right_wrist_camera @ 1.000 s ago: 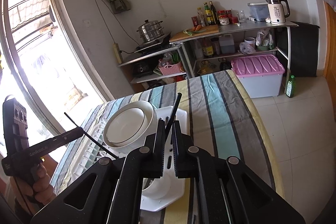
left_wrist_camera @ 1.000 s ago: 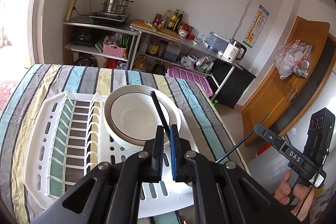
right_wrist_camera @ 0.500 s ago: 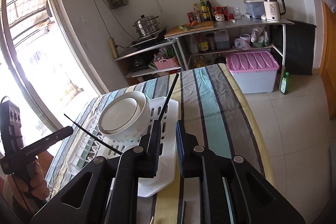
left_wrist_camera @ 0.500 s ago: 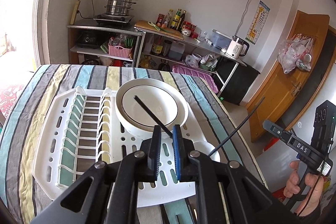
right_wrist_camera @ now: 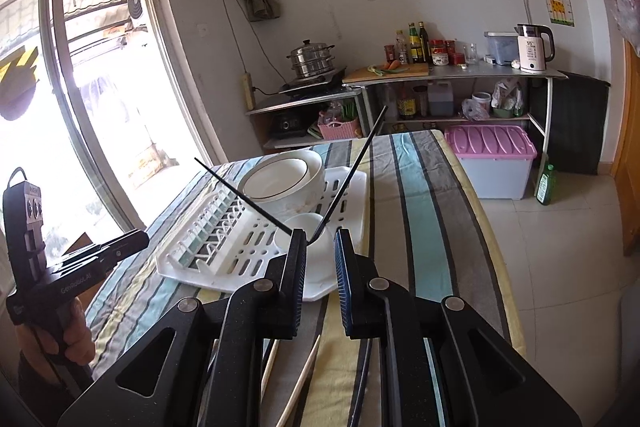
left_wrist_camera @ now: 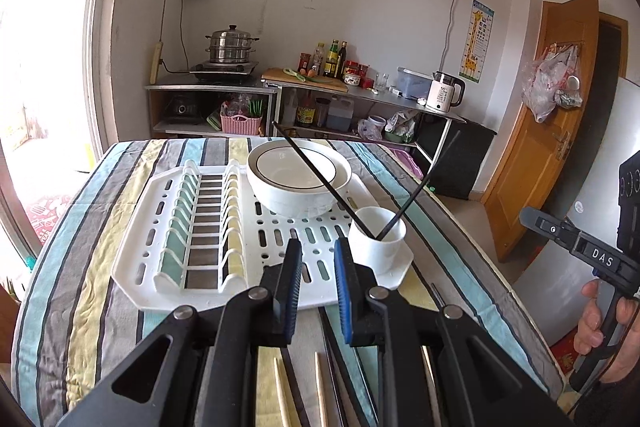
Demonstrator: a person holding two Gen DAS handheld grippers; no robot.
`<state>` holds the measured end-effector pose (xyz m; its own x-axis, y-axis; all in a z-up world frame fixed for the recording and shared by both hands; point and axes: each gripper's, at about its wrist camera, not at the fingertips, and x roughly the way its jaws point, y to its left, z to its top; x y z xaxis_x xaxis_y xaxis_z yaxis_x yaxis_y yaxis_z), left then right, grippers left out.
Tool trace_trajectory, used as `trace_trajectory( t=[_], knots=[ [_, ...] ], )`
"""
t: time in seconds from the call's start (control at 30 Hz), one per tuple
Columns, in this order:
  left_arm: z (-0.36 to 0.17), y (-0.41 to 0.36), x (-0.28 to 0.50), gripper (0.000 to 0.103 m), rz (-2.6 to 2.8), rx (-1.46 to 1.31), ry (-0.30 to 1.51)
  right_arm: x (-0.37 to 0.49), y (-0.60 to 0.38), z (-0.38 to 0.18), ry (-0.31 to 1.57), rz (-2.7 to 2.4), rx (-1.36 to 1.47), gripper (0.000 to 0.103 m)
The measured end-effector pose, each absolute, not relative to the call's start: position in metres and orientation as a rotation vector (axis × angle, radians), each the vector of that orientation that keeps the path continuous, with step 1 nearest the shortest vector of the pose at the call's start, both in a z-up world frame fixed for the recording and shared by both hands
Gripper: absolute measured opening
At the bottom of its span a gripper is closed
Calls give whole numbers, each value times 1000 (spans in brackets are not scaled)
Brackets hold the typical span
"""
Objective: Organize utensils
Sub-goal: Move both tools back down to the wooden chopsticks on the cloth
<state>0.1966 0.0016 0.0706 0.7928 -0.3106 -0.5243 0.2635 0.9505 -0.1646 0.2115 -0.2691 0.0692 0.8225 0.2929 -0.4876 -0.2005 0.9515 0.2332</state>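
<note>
Two black chopsticks (left_wrist_camera: 316,174) (left_wrist_camera: 424,183) stand crossed in a white cup (left_wrist_camera: 377,241) at the near right corner of a white dish rack (left_wrist_camera: 200,239). They also show in the right wrist view (right_wrist_camera: 240,193) (right_wrist_camera: 352,173), in the cup (right_wrist_camera: 316,243). My left gripper (left_wrist_camera: 316,283) is open and empty, just in front of the rack. My right gripper (right_wrist_camera: 320,271) is open and empty, close behind the cup. Wooden chopsticks (left_wrist_camera: 284,393) (right_wrist_camera: 298,381) and dark ones (left_wrist_camera: 340,363) lie on the striped cloth under the grippers.
A large white bowl (left_wrist_camera: 298,179) sits on the rack behind the cup. The striped table (left_wrist_camera: 80,267) ends at the right, above a tiled floor (right_wrist_camera: 560,247). Shelves with a pot (left_wrist_camera: 232,49), bottles and a kettle (left_wrist_camera: 444,97) line the far wall.
Both grippers let go of their black chopsticks, which now stand in the cup. Both grippers opened and drew back toward the near table edge.
</note>
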Motion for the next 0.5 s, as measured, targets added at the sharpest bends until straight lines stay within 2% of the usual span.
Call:
trace_trajectory(
  t=[0.27, 0.5],
  knots=[
    [57, 6, 128, 18, -286, -55, 542, 151, -256, 52, 536, 287, 146, 15],
    [40, 11, 97, 19, -274, -56, 566, 123, -249, 33, 574, 311, 149, 15]
  ],
)
